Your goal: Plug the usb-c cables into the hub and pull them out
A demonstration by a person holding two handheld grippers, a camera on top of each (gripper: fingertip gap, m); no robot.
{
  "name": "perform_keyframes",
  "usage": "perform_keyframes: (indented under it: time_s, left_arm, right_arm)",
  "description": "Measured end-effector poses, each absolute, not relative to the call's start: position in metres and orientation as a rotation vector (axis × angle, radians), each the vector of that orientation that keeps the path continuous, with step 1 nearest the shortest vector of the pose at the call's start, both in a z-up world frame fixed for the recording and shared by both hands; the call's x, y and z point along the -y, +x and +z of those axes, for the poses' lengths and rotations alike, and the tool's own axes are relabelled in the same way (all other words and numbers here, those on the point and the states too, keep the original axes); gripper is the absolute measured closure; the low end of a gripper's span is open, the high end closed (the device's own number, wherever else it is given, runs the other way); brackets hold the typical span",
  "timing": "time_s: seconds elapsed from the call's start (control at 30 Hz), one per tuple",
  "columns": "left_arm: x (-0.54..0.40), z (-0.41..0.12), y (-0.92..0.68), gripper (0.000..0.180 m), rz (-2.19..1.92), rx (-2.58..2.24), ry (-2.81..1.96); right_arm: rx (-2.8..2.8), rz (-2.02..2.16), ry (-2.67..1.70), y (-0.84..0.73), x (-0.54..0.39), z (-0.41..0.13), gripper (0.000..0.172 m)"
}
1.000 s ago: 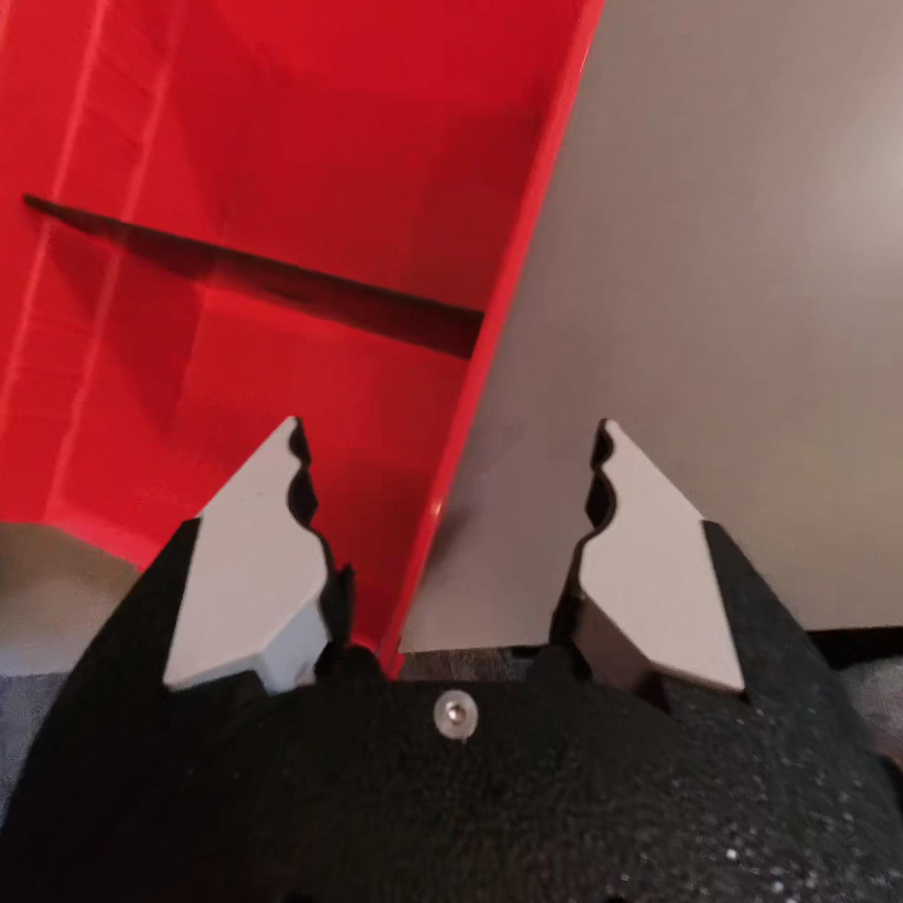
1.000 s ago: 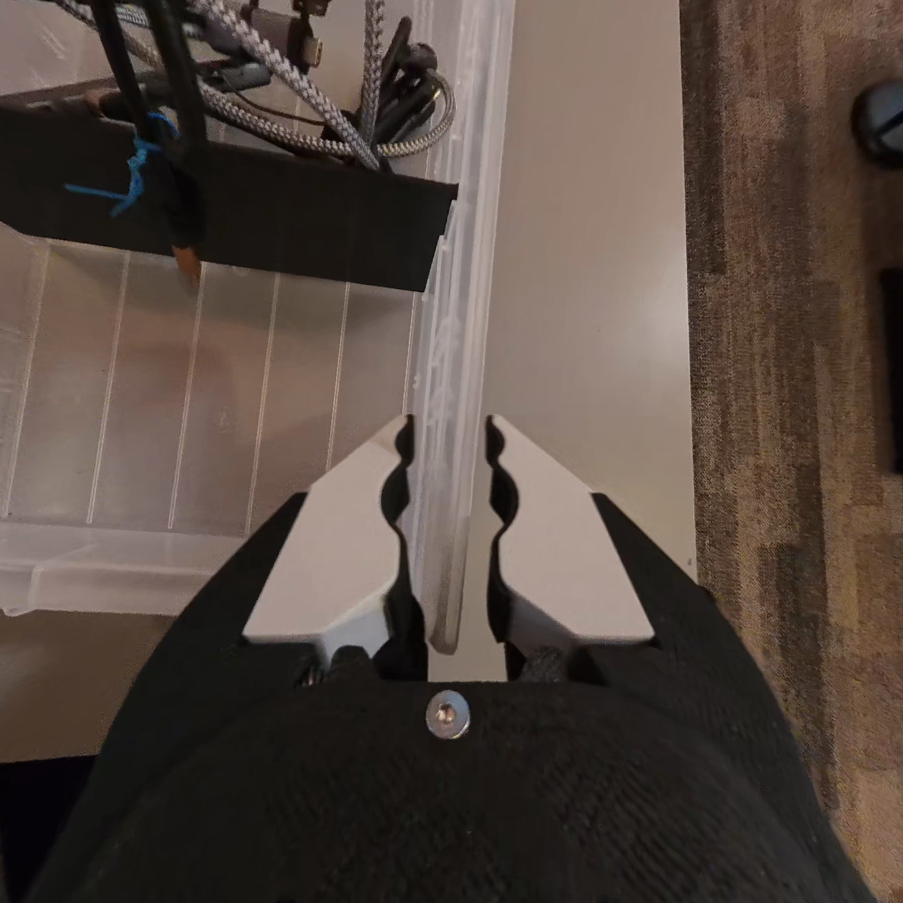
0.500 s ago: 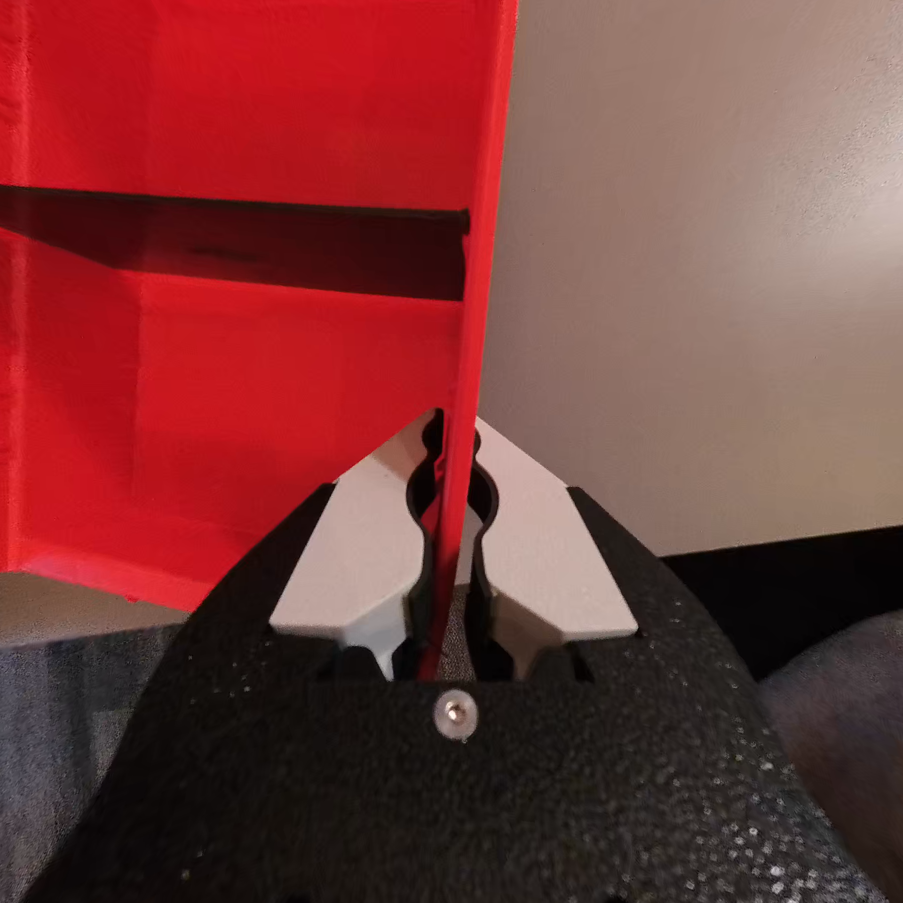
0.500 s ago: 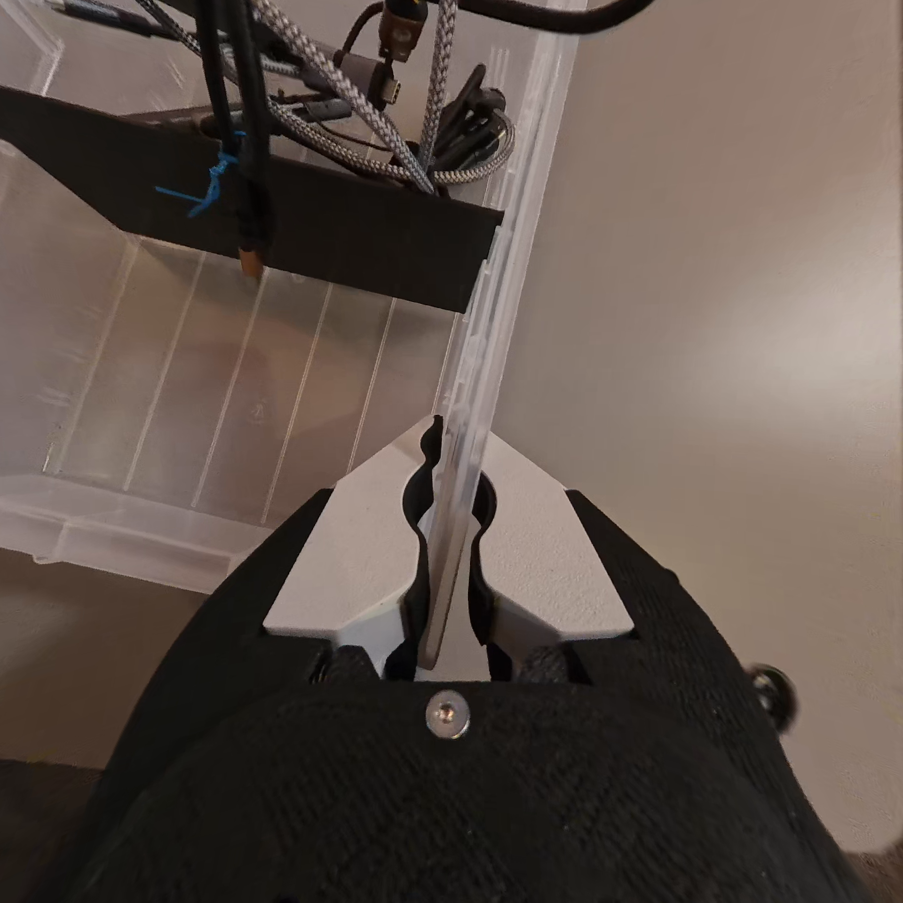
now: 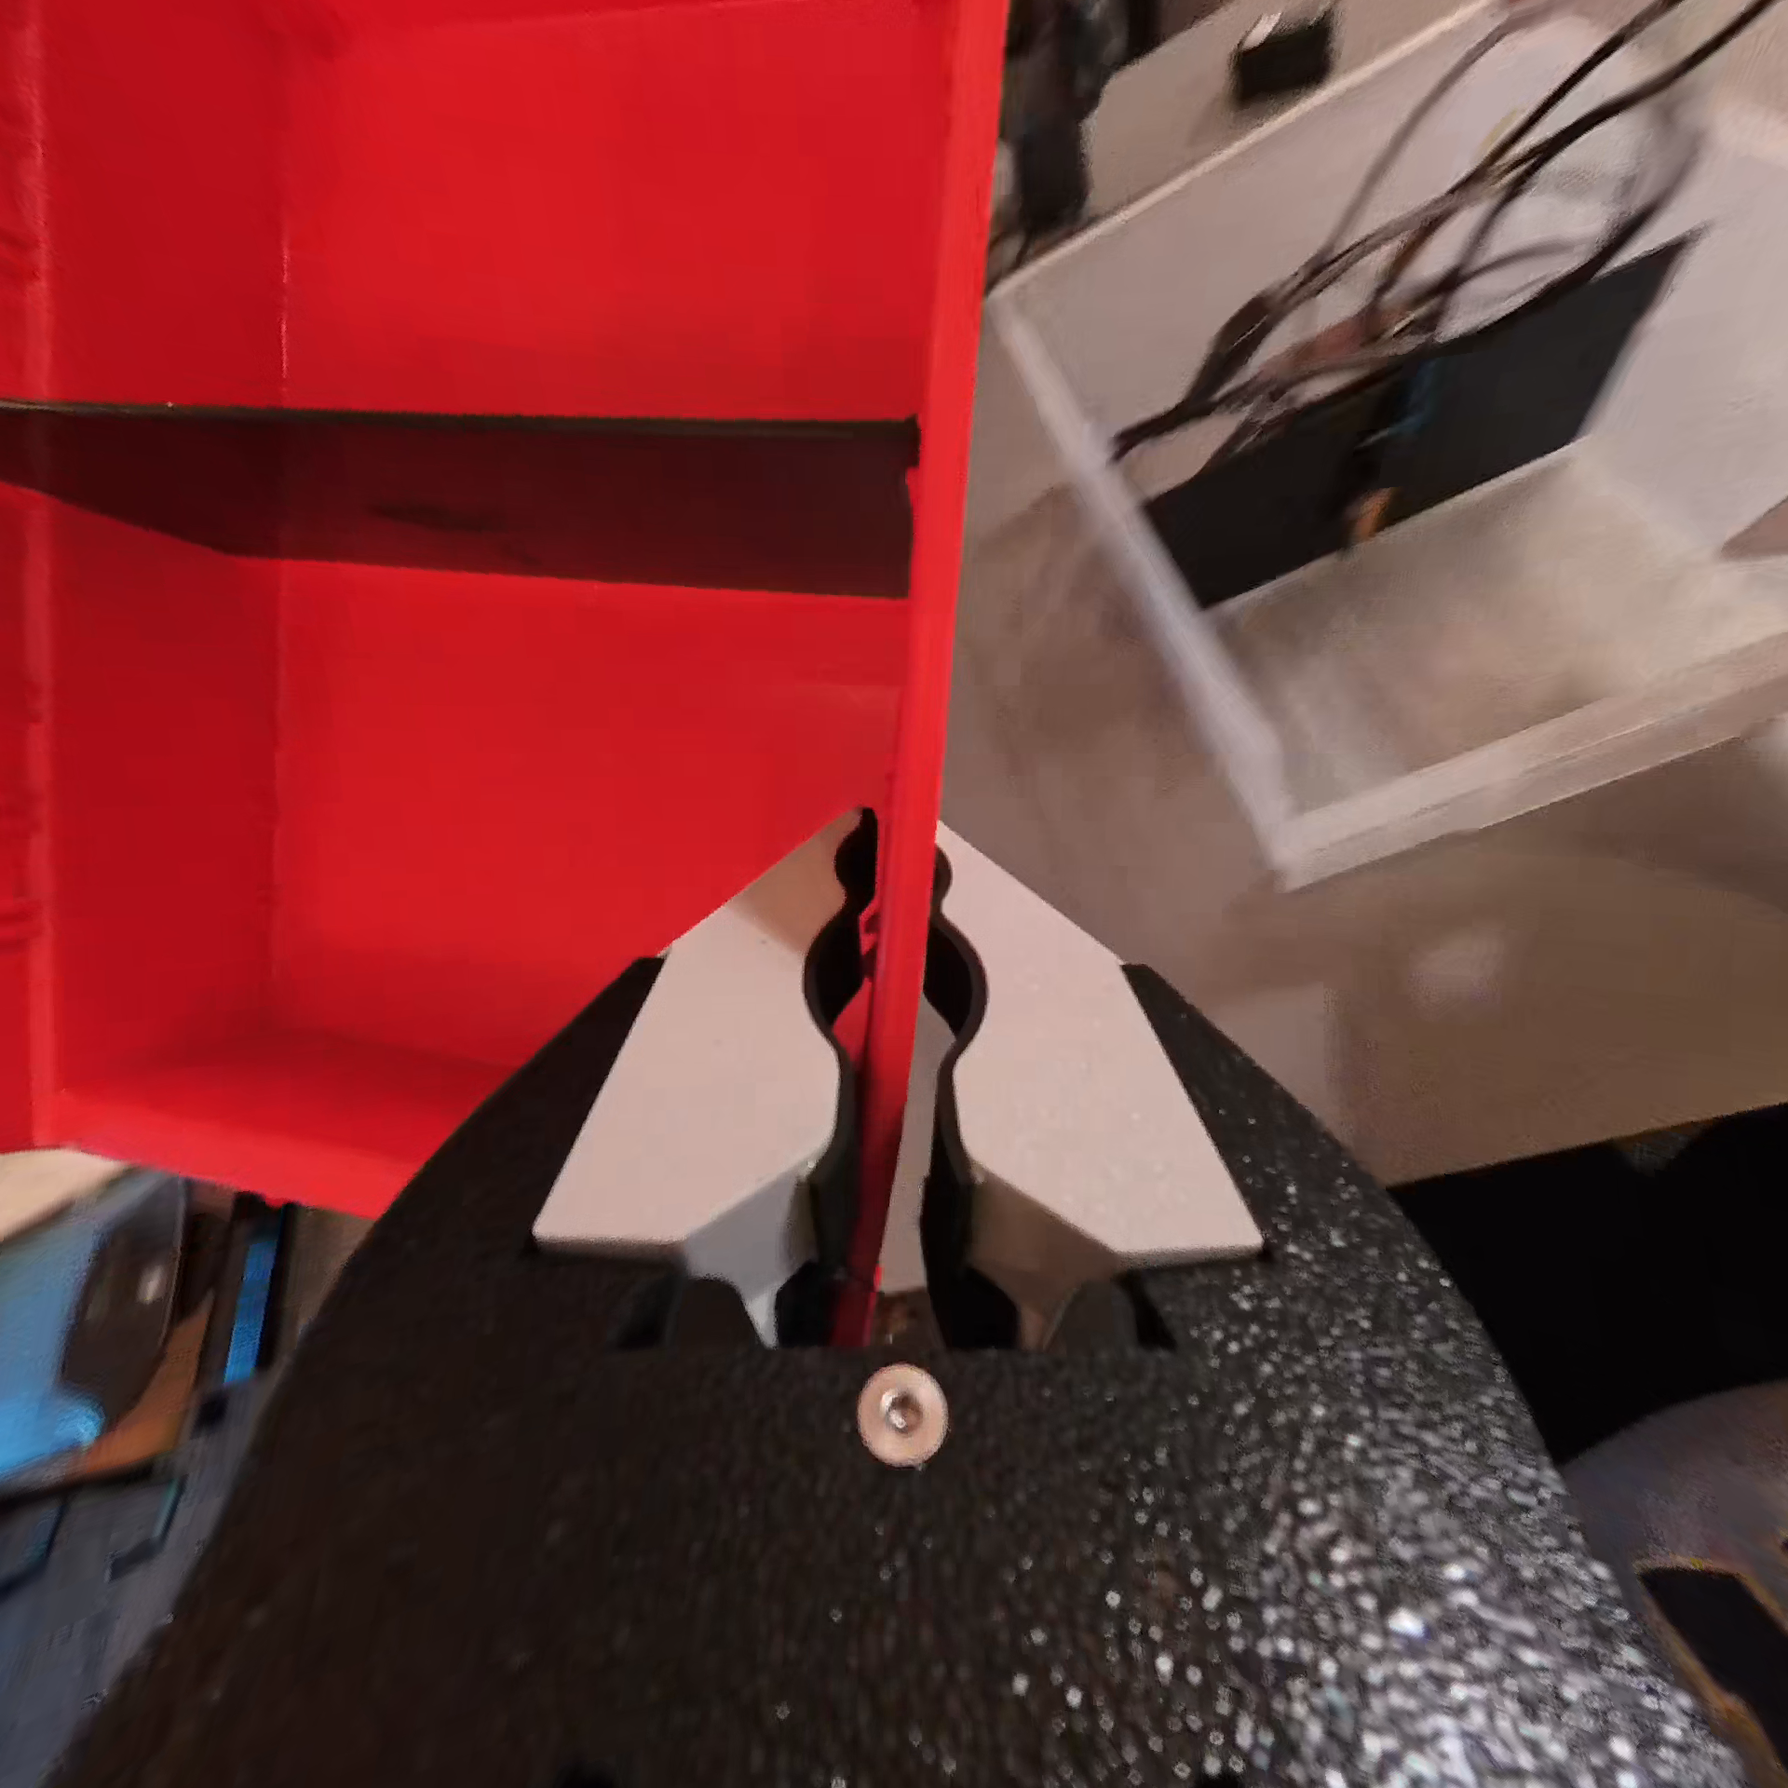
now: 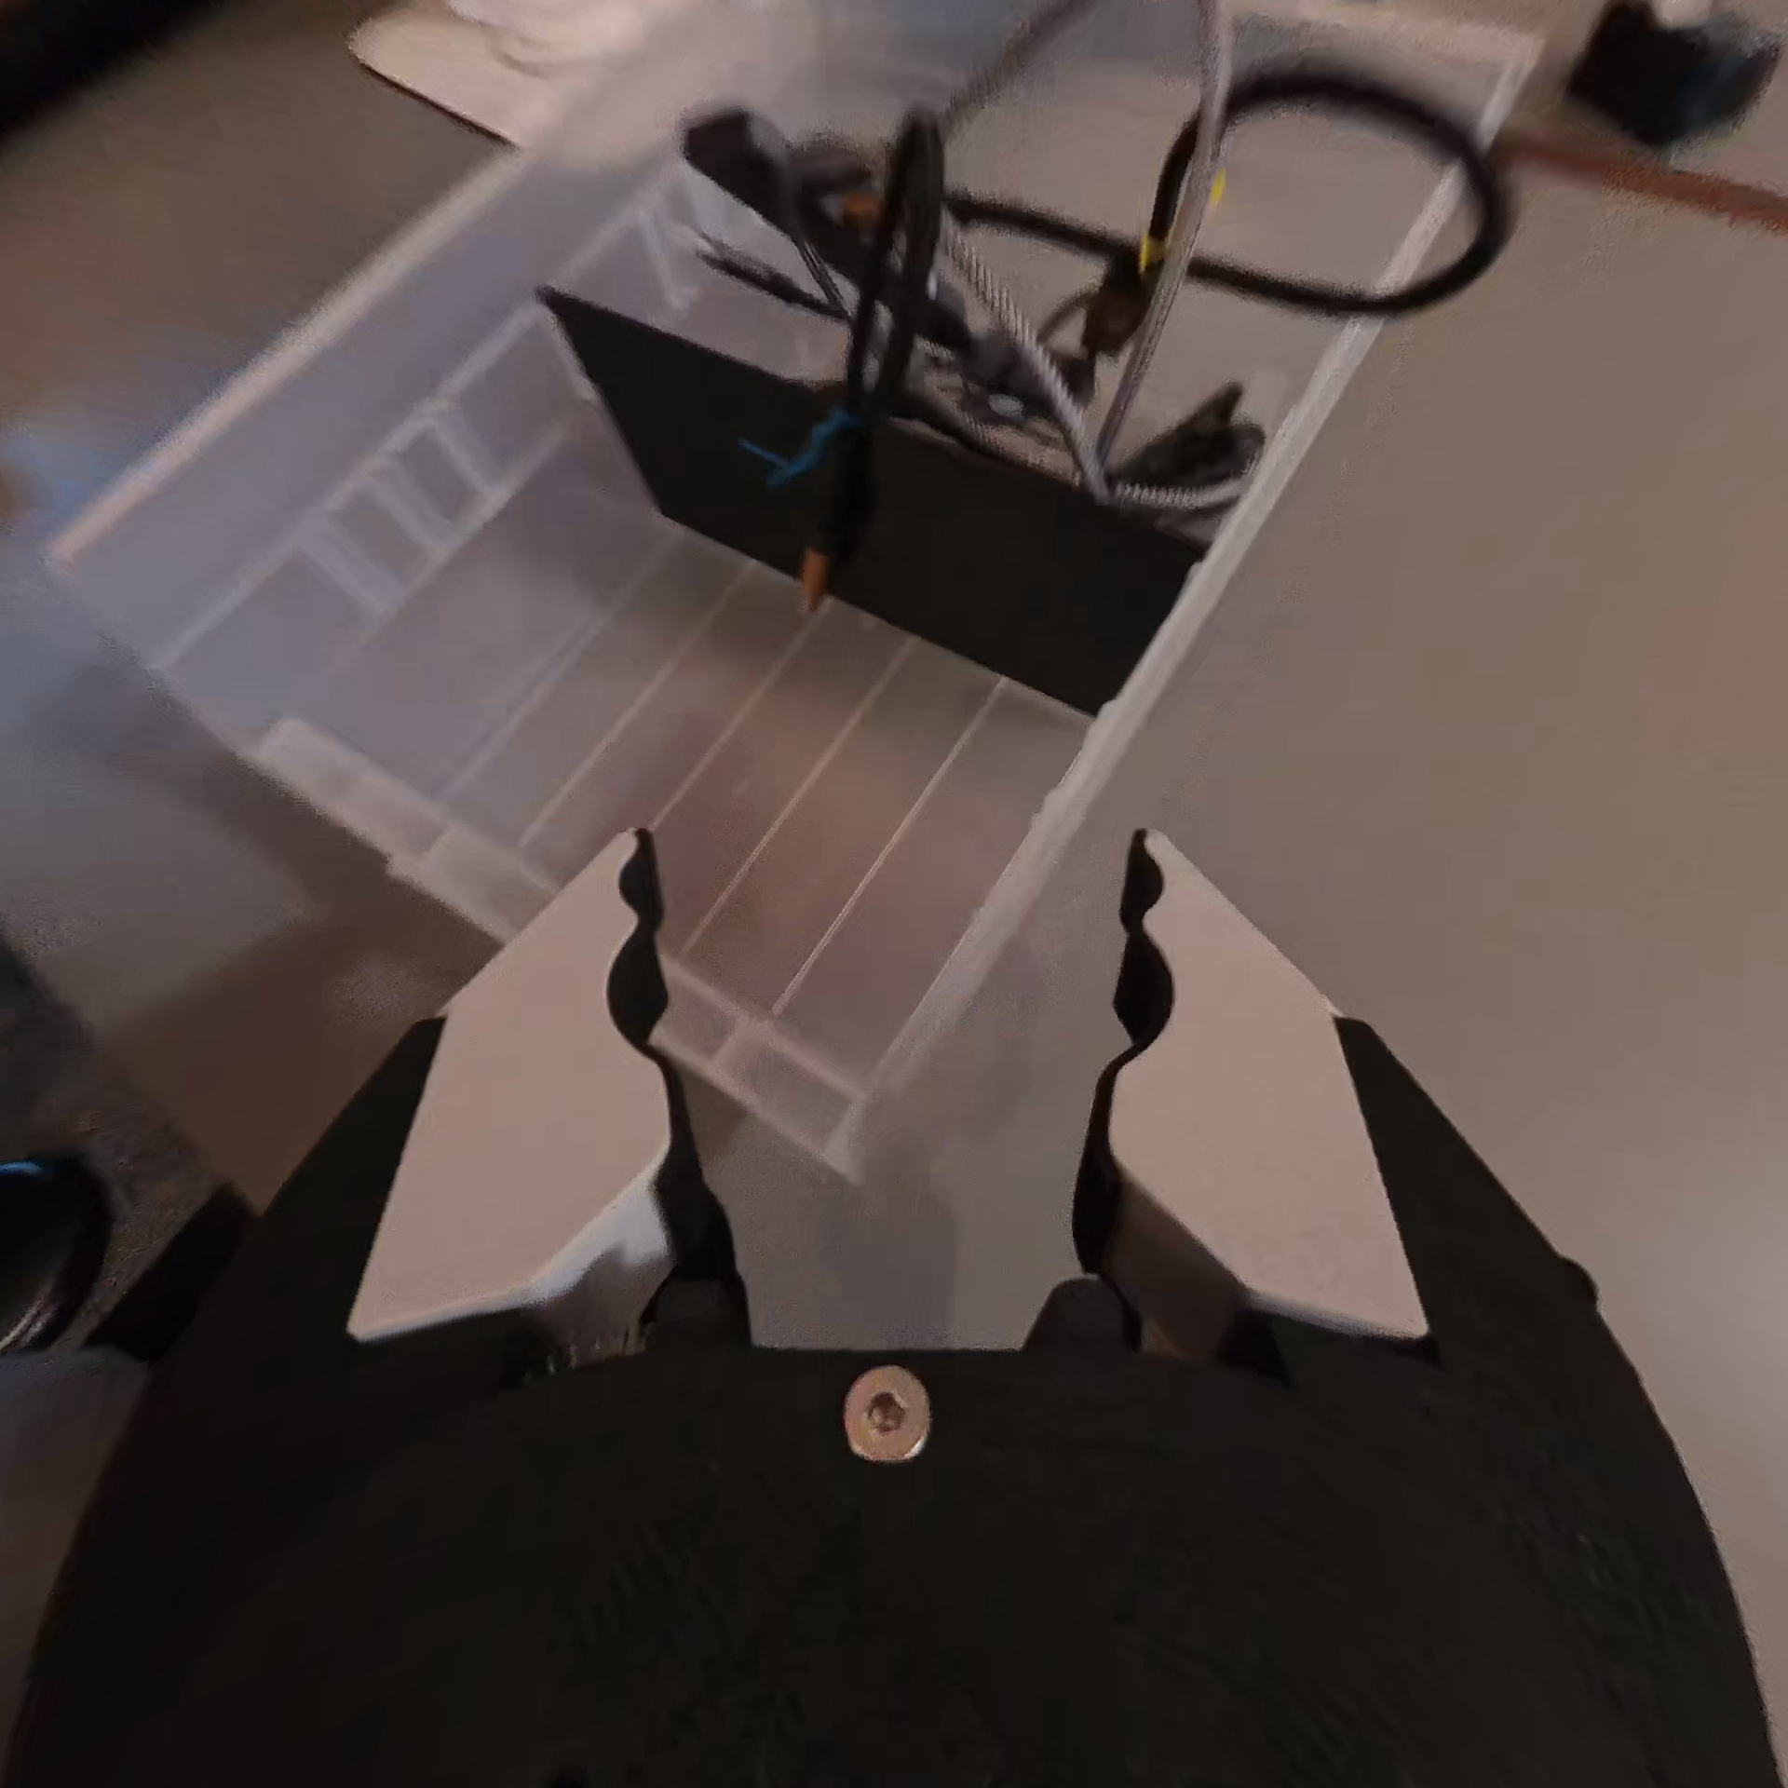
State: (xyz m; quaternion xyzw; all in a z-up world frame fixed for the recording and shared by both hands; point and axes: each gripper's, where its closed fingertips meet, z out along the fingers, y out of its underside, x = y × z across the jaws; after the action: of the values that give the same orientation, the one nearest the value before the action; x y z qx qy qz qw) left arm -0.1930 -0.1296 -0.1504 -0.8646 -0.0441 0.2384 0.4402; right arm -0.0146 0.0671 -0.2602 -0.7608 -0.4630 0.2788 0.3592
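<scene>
Left claw (image 5: 895, 871) clamped on red bin (image 5: 581, 290) wall, right claw (image 6: 890, 861) wide open, empty.

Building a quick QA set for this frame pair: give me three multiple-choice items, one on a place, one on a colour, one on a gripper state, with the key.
1. Where does the tangle of cables lie?
A. in the clear plastic bin, behind its black divider
B. in the red bin
C. on the bare table

2. What colour is the bin wall between the left gripper's fingers?
A. blue
B. clear
C. red

3. How does the right gripper stand?
A. shut on the clear bin's wall
B. open, holding nothing
C. shut on a cable

Key:
1 A: the cables pile up beyond the black divider inside the clear plastic bin.
2 C: the left gripper pinches the side wall of the red bin.
3 B: the right gripper has its fingers spread wide, with nothing between them.
</scene>
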Motion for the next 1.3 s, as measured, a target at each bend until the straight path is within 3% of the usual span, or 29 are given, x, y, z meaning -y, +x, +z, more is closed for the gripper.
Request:
perform_keyframes:
  time_s: [0.23, 0.37, 0.5, 0.63, 1.03, 1.2, 1.23, 1.3]
  left_arm:
    - [0.02, -0.114, -0.07, 0.176, 0.245, -0.394, -2.017]
    - [-0.045, -0.124, 0.027, 0.176, 0.066, -0.713, -2.036]
    - [-0.1, -0.156, 0.113, 0.176, 0.008, -0.997, -2.057]
    - [-0.135, -0.2, 0.172, 0.176, -0.04, -1.154, -2.117]
    - [-0.182, -0.301, 0.176, 0.176, 0.011, -0.983, -2.445]
    - [-0.181, -0.295, 0.182, 0.172, -0.083, -0.919, -2.351]
    - [-0.176, -0.285, 0.181, 0.164, -0.115, -0.9, -2.33]
    - [-0.161, -0.256, 0.182, 0.124, -0.205, -0.851, -2.263]
  right_arm:
    - [0.81, 0.561, -1.666, 0.13, -0.14, -0.143, 0.081]
    - [0.521, 0.388, -1.654, 0.244, -0.181, -0.115, 0.085]
    - [0.396, 0.209, -1.635, 0.316, -0.199, -0.105, 0.086]
    - [0.367, -0.017, -1.542, 0.36, -0.203, -0.098, 0.099]
    - [0.377, 0.163, -1.564, 0.342, -0.213, -0.117, 0.096]
    - [0.364, 0.214, -1.56, 0.333, -0.213, -0.119, 0.094]
    - [0.357, 0.225, -1.556, 0.331, -0.212, -0.118, 0.092]
    - [0.339, 0.235, -1.548, 0.325, -0.21, -0.116, 0.087]
